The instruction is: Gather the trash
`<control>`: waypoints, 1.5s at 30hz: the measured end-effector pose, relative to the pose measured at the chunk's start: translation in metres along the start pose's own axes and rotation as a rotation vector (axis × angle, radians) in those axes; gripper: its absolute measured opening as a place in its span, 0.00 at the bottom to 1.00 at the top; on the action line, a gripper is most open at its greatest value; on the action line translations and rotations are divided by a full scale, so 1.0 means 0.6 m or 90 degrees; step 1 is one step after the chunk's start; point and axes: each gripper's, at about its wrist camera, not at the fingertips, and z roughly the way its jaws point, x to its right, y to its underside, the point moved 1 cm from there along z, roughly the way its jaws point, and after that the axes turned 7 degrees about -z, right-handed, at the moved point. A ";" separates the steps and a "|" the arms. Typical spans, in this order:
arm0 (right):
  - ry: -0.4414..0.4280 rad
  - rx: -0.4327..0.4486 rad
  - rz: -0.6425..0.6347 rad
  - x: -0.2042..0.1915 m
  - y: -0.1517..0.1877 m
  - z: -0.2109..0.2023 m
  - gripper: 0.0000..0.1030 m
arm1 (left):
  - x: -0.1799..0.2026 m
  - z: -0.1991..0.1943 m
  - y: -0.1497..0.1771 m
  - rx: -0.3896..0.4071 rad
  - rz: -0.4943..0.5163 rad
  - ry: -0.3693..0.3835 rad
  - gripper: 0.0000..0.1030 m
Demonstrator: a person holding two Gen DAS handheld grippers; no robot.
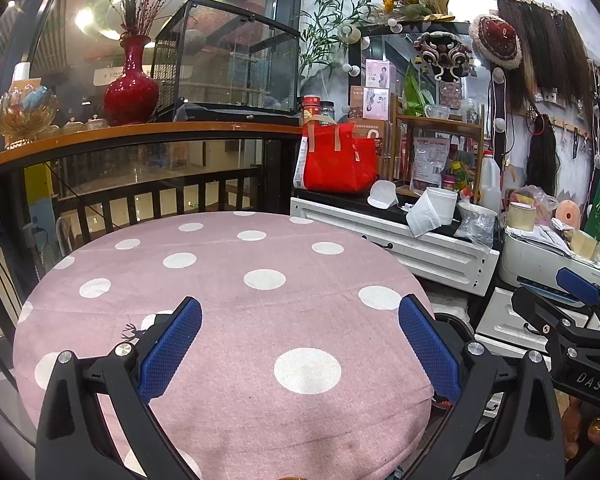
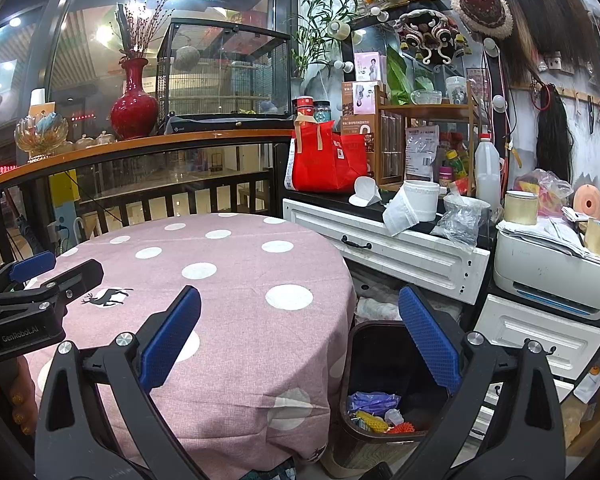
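Note:
A dark trash bin [image 2: 374, 364] stands on the floor at the right of the round table [image 2: 220, 280], which has a pink cloth with white dots. In the bin lie purple, yellow and orange scraps [image 2: 374, 412]. My right gripper [image 2: 300, 344] is open and empty, held above the table's right edge and the bin's mouth. My left gripper [image 1: 300, 348] is open and empty over the table [image 1: 228, 304]. Each gripper shows in the other's view: the right one at the right edge [image 1: 572, 312], the left one at the left edge [image 2: 40, 280]. The bin is hidden in the left wrist view.
A white cabinet [image 2: 400, 248] behind the bin carries a red bag [image 2: 328, 160], a paper roll [image 2: 412, 204], bottles and plastic bags. A white printer [image 2: 552, 272] sits on drawers at the right. A wooden rail with a red vase [image 2: 134, 104] runs behind the table.

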 end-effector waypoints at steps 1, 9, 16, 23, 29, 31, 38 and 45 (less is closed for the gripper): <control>0.000 0.000 0.000 0.000 0.000 0.000 0.95 | 0.000 0.000 0.000 -0.002 -0.001 0.001 0.95; 0.000 -0.001 0.000 -0.001 0.001 0.000 0.95 | 0.004 0.000 0.005 -0.004 0.005 0.002 0.95; 0.000 -0.001 0.000 -0.002 0.003 0.000 0.95 | 0.008 0.001 0.005 -0.009 0.011 0.005 0.95; -0.001 -0.001 0.001 -0.004 0.005 0.000 0.95 | 0.006 0.003 0.005 -0.015 0.010 0.006 0.95; -0.001 -0.002 0.001 -0.005 0.006 0.000 0.95 | 0.007 0.005 0.007 -0.020 0.010 0.006 0.95; -0.001 -0.002 0.001 -0.005 0.007 0.000 0.95 | 0.007 0.006 0.006 -0.021 0.010 0.007 0.95; -0.002 -0.005 0.002 -0.010 0.015 -0.001 0.95 | 0.007 0.008 0.008 -0.024 0.009 0.008 0.95; -0.003 -0.009 0.002 -0.011 0.020 0.003 0.95 | 0.006 0.009 0.009 -0.026 0.010 0.007 0.95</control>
